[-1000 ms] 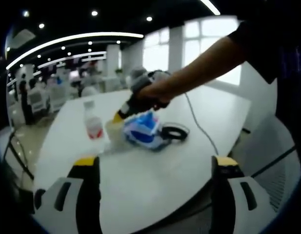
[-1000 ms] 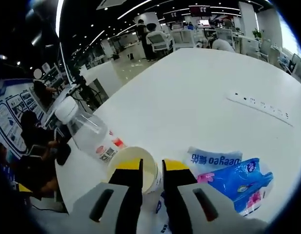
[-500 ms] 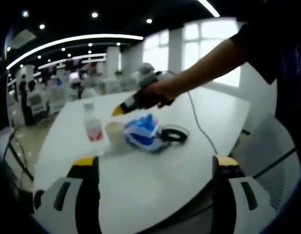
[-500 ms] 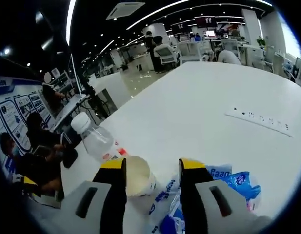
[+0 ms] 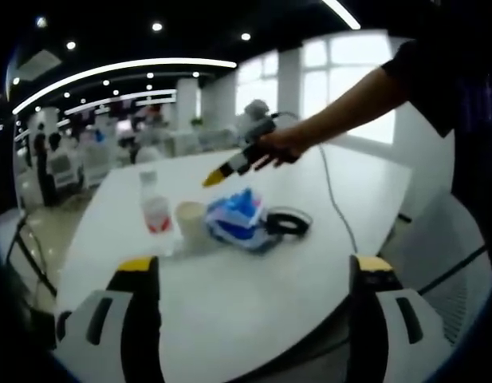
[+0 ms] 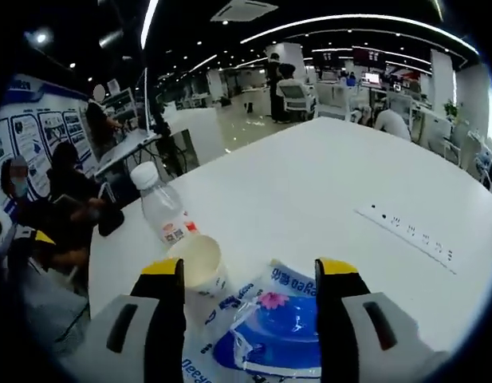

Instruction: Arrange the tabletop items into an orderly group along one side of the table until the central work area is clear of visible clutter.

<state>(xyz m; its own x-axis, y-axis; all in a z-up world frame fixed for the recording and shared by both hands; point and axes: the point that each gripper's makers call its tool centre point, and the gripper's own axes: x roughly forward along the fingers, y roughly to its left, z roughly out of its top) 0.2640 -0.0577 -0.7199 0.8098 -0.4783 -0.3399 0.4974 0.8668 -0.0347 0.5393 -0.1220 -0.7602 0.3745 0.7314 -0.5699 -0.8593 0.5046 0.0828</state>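
A clear plastic bottle [image 5: 155,215] with a red label stands on the white table [image 5: 253,311], with a pale paper cup [image 5: 191,226] just right of it. A blue and white plastic bag [image 5: 238,219] lies against the cup. My left gripper [image 5: 253,271] stands open near the table's edge, well short of the group. A hand holds my right gripper [image 5: 214,177] in the air above the cup and bag. In the right gripper view that gripper [image 6: 252,267] is open, with the bottle [image 6: 166,211], the cup [image 6: 199,262] and the bag [image 6: 261,339] below it.
A black coiled cable [image 5: 289,222] lies right of the bag, its white lead running off across the table. A white power strip [image 6: 409,234] lies farther out on the table [image 6: 325,183]. Office chairs and seated people are beyond the table's edge.
My right gripper was nearly shut at the cup's rim; it has opened, let the cup go and risen away. The cup stays beside the bottle. My left gripper has held still.
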